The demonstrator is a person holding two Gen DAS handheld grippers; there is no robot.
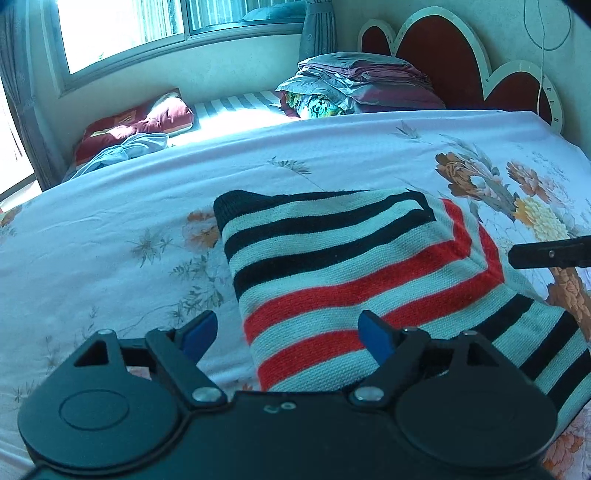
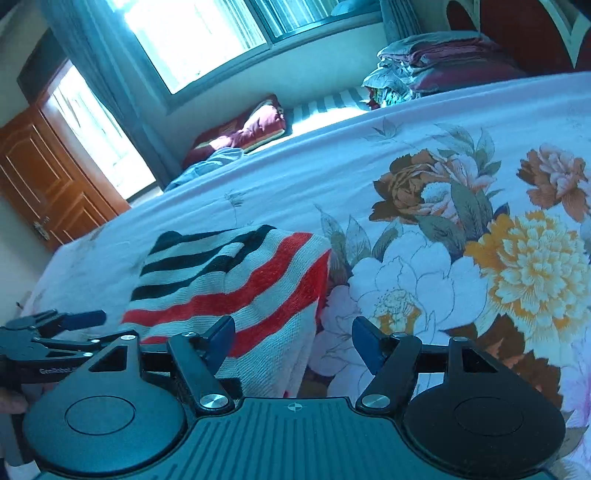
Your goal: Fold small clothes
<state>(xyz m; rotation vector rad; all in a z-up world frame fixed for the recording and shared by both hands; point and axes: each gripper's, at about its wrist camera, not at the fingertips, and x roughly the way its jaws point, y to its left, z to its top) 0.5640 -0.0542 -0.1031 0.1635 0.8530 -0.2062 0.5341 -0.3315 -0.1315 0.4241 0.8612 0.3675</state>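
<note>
Both grippers tilted down over folded striped sweater (image 1: 332, 266) on bed (image 1: 110, 221).
Left gripper (image 1: 286, 332) fingers spread, gripping nothing; right gripper (image 2: 293, 343) same, astride sweater edge.

Ahead of my tongs I see a bed spread with a pale floral sheet (image 2: 461, 155). Beyond its far edge a large window (image 1: 122, 33) pours in hard daylight, framed by grey curtains (image 1: 317, 29). Far right stands a red, scalloped headboard (image 1: 443, 59) with folded bedding (image 1: 354, 85) stacked before it. Far left lies a maroon pillow (image 1: 140, 125), and a brown wooden door (image 2: 48, 177), perhaps beside a second bright opening.
</note>
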